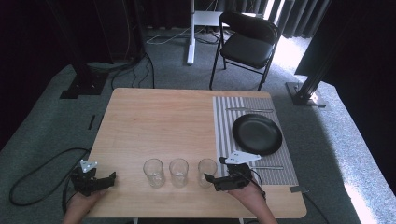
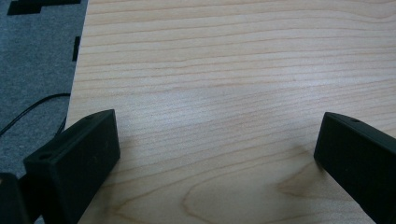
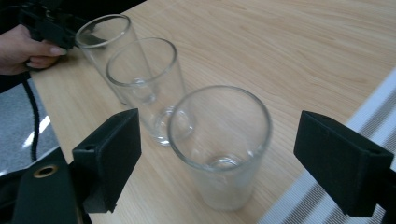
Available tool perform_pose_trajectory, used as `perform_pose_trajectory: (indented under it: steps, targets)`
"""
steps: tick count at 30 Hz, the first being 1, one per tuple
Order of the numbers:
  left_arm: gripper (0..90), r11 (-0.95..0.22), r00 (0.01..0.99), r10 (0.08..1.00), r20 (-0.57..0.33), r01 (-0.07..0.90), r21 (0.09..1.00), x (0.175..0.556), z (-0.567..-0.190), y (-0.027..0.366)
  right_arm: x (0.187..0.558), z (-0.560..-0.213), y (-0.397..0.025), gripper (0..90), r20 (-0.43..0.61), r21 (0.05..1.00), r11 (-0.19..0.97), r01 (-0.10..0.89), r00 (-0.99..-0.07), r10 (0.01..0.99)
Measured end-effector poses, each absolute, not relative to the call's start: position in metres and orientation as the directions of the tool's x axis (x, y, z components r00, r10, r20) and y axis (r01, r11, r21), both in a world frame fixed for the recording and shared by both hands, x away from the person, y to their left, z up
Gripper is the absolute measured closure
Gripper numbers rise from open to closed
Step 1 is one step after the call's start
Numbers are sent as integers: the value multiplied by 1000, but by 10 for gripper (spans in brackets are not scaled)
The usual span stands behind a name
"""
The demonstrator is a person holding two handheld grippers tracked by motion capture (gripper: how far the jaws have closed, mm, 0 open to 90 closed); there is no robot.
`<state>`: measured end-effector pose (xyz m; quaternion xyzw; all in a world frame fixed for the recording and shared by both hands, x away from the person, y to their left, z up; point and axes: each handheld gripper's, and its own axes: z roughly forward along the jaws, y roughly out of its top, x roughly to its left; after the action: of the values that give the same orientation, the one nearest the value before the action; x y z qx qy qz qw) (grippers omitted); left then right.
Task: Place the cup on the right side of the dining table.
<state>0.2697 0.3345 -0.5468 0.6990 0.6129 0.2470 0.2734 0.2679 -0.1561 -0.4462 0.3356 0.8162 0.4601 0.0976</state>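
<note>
Right tongs lined up on the nearest glass, watch the row

Going big to small: the worktop carries three glasses low in the high view, so if your wide-open, empty right tongs close off-centre on the nearest glass, you'll likely tip it into the middle glass just beside it, maybe the far glass too. Slick walls could slip. Left tongs, lower left, gape wide over bare wood, holding nothing.
</note>
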Motion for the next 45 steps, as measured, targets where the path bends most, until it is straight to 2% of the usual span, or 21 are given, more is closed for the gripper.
perform_pose_trajectory:
  steps: [18,45]
  targets:
    - [5,-100,127,992,11,722,685,270,-547,335,279,-442,-112,150,141,810,405,424,-811,567]
    - [5,-100,127,992,11,721,685,270,-547,335,290,-441,-74,155,110,756,499,424,-834,541]
